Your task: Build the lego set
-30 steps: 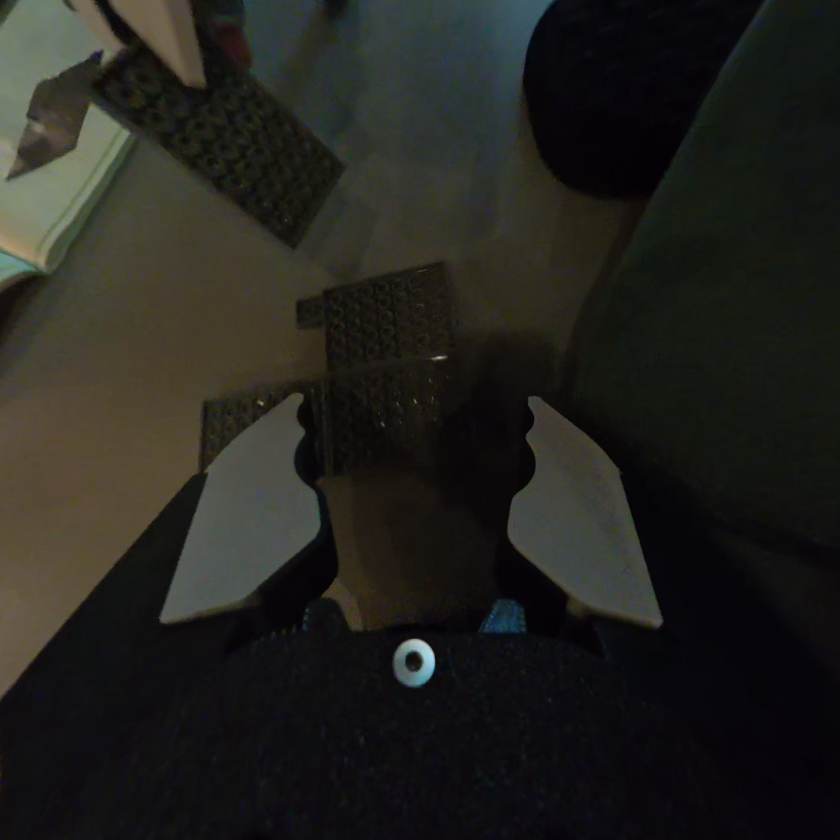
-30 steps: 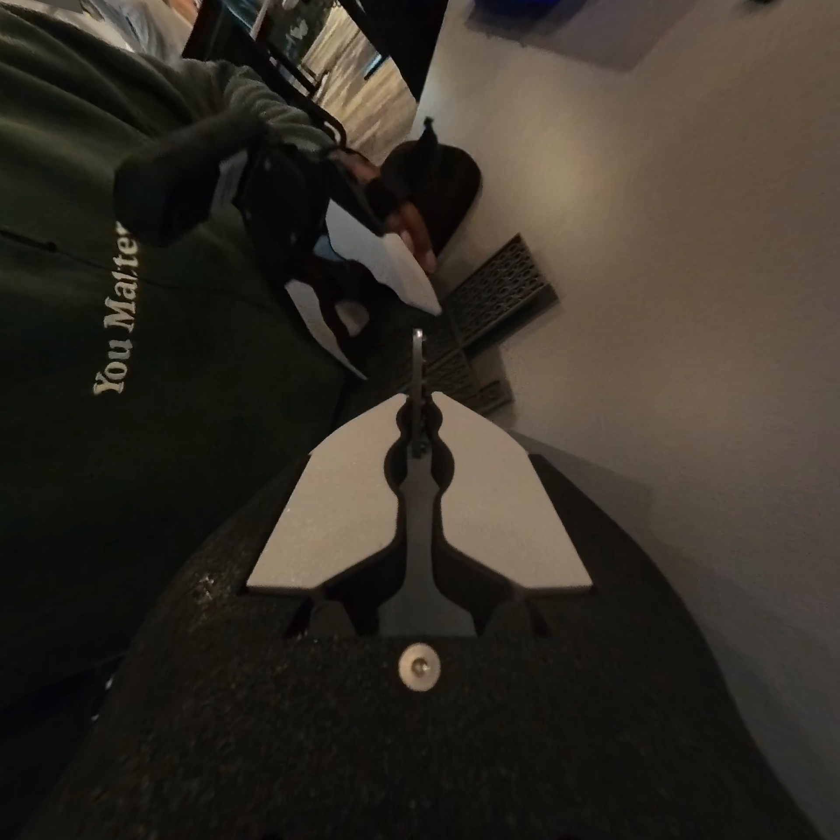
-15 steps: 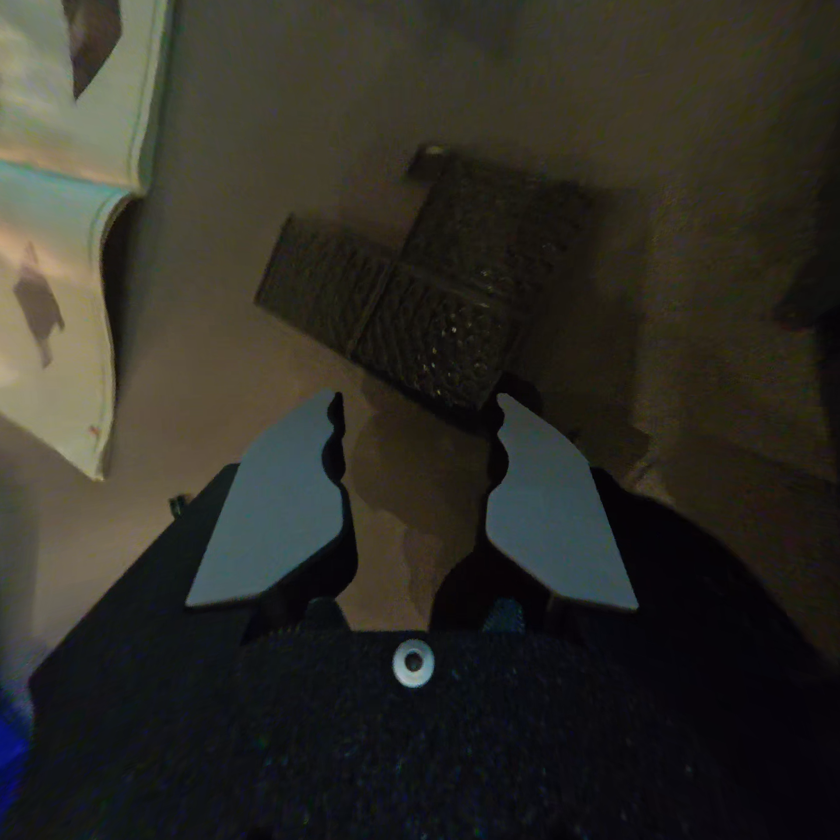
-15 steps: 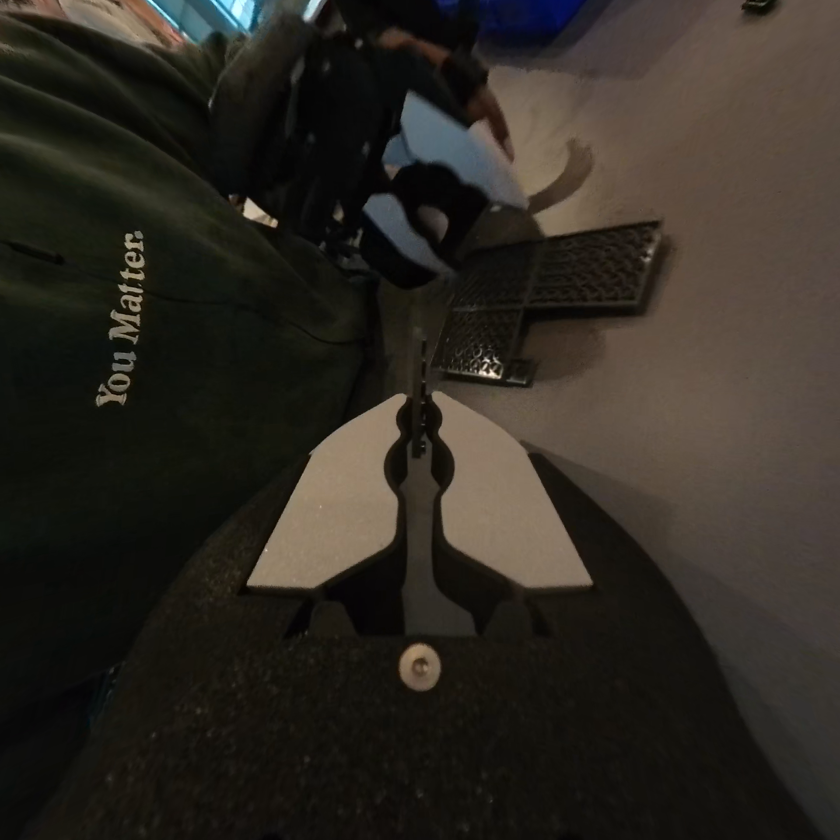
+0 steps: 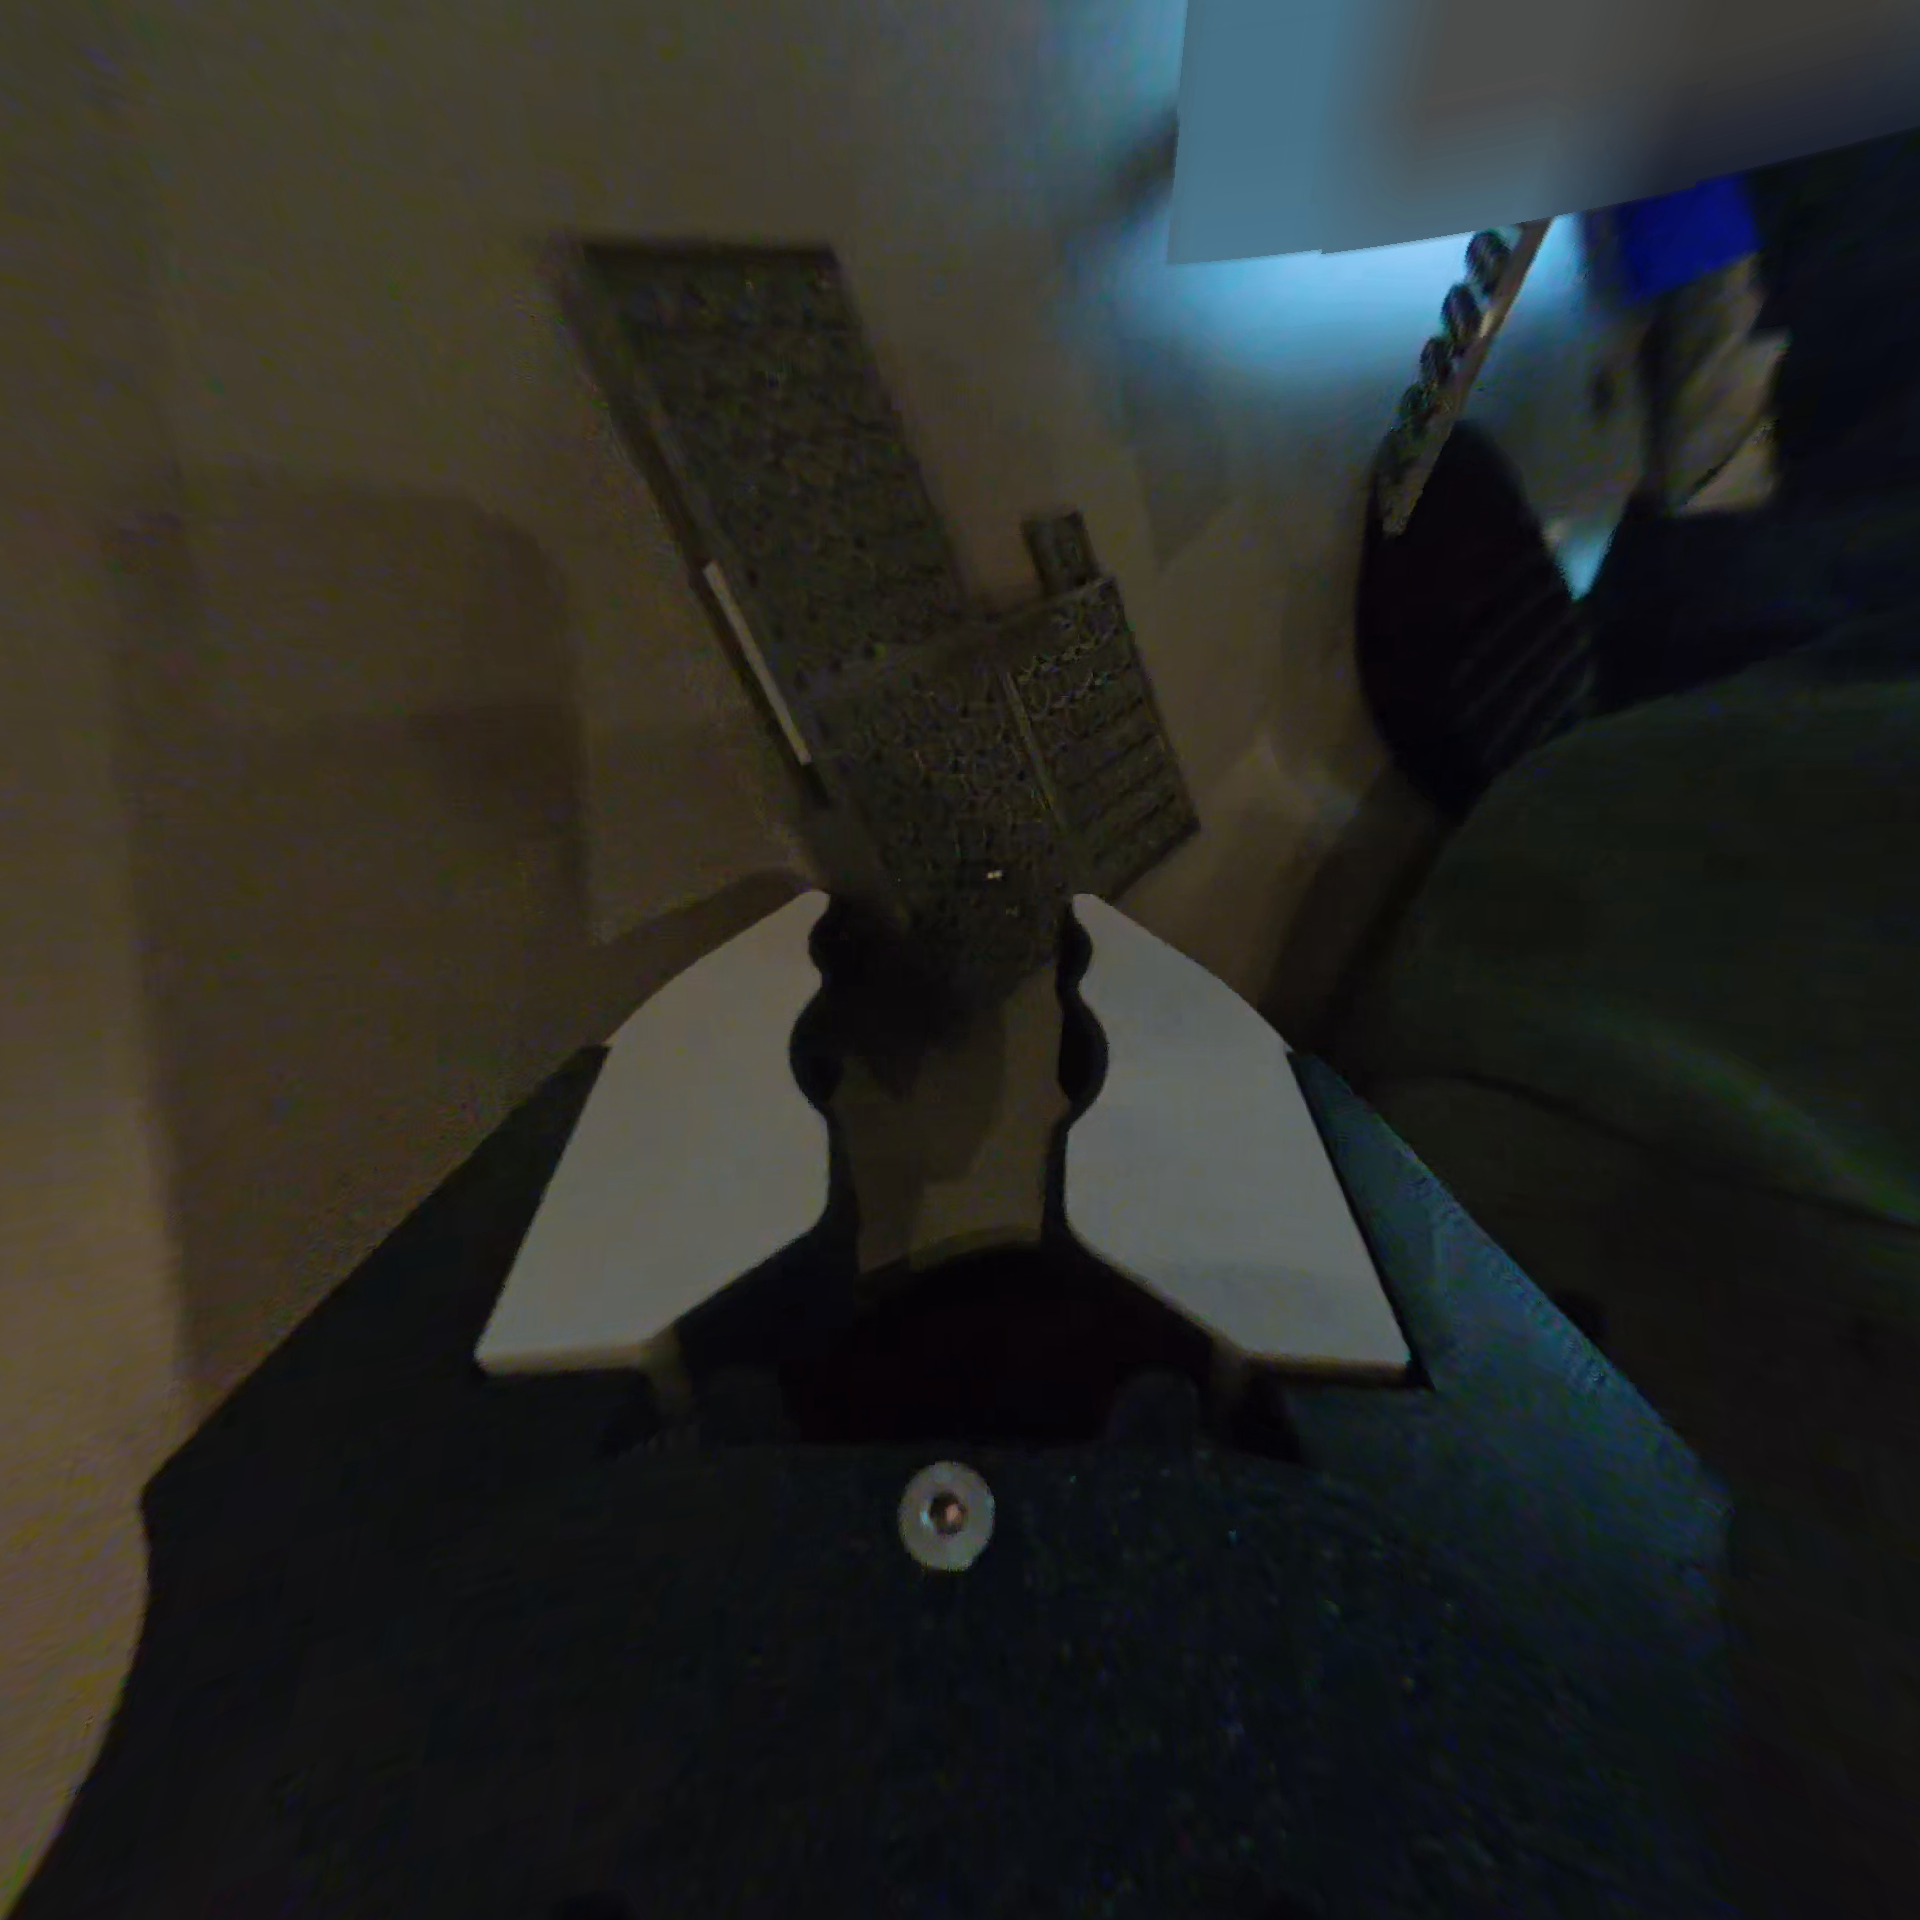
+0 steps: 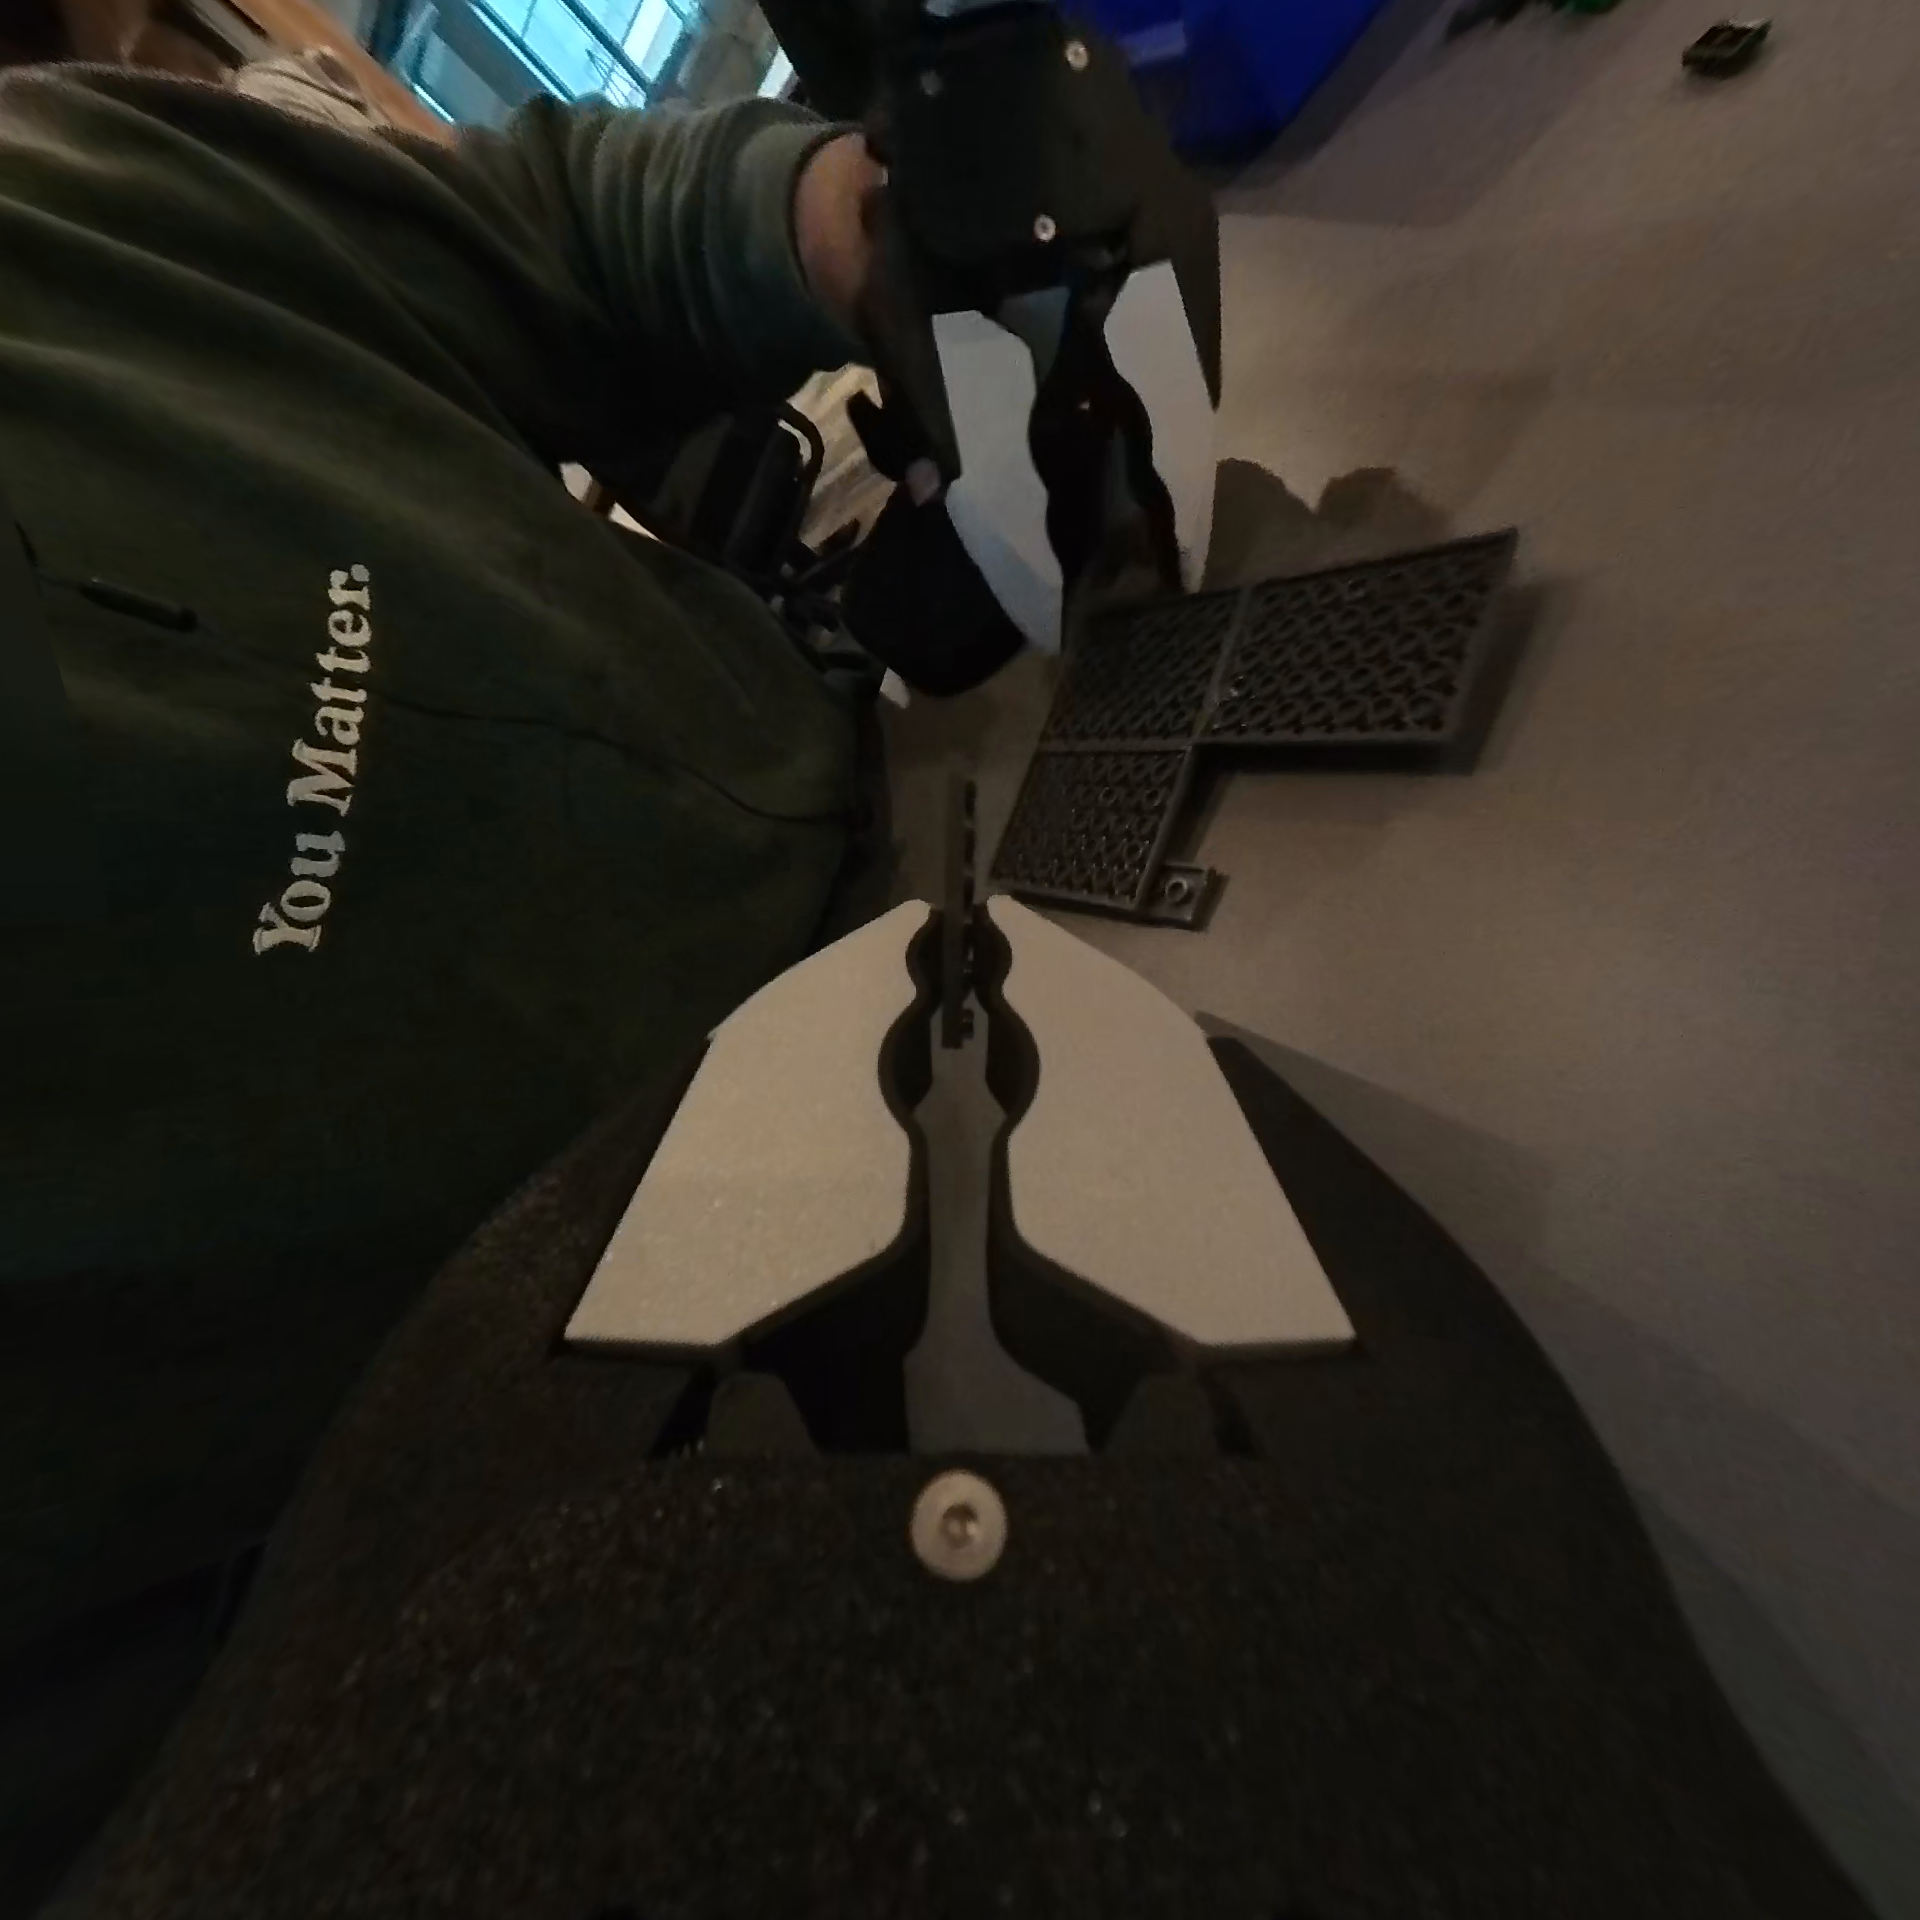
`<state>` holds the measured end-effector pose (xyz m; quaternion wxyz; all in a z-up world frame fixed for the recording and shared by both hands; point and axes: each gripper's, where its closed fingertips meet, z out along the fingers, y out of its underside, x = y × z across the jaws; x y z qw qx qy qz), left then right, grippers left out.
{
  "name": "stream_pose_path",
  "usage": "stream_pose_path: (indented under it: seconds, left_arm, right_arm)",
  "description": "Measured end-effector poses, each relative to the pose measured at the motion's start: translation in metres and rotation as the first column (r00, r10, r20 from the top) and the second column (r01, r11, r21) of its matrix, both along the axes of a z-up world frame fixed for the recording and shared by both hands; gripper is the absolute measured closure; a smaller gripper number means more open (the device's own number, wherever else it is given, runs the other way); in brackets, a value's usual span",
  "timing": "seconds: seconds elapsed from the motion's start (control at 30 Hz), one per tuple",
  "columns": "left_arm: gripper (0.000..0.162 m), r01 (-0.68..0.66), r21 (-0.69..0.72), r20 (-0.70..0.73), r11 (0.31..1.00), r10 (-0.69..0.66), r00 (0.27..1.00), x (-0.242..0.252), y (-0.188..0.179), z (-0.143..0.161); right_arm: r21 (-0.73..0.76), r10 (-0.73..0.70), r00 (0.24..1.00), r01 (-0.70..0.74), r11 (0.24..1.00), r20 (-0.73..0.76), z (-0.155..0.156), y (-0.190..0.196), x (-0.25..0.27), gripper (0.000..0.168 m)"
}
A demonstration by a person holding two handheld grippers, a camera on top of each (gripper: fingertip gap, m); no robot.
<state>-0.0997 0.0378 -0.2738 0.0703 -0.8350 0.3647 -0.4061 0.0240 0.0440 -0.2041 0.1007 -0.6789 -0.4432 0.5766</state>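
Now down over the plates (image 5: 914, 727) with left gripper (image 5: 943, 914) half open and empty, ready to grip; right gripper (image 6: 964, 914) still pinching a thin plate (image 6: 962, 831) edge-on

Joined plates (image 5: 914, 748): near corner hidden between claw fingers; small dark piece (image 6: 1725, 44) too small to identify

It looks like an office or a workroom, though I cannot tell for sure. A plain grey surface (image 6: 1558, 1039) carries dark studded plates (image 6: 1247, 707); windows (image 6: 582, 52) and a blue bin (image 6: 1247, 73) stand behind.
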Motion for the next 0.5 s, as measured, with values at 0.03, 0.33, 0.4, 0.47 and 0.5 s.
stream_pose_path:
  seconds: [0.03,0.33,0.4,0.47,0.5]
  left_arm:
    - [0.125,-0.016,-0.030,0.006,0.999,0.016,1.000,0.000,0.000,0.000]
    - [0.141,-0.027,-0.145,0.009,0.989,0.029,1.000,0.010,-0.009,-0.004]
    - [0.147,-0.035,-0.170,0.020,0.985,0.039,0.999,0.013,-0.009,-0.005]
    - [0.149,-0.034,-0.175,0.029,0.984,0.039,0.999,0.017,-0.008,-0.004]
    - [0.151,-0.033,-0.171,0.034,0.985,0.040,0.999,0.019,-0.007,-0.003]
  right_arm:
    - [-0.005,-0.001,1.000,0.001,1.000,-0.006,0.000,0.001,0.000,0.164]
    - [-0.031,-0.008,0.999,0.006,1.000,-0.046,-0.005,0.005,0.000,0.164]
    - [-0.033,-0.006,0.998,0.004,0.999,-0.057,-0.005,0.006,-0.001,0.164]
    - [-0.035,-0.007,0.998,0.004,0.999,-0.063,-0.006,0.006,-0.001,0.164]
    - [-0.037,-0.007,0.998,0.005,0.999,-0.065,-0.007,0.006,-0.001,0.164]
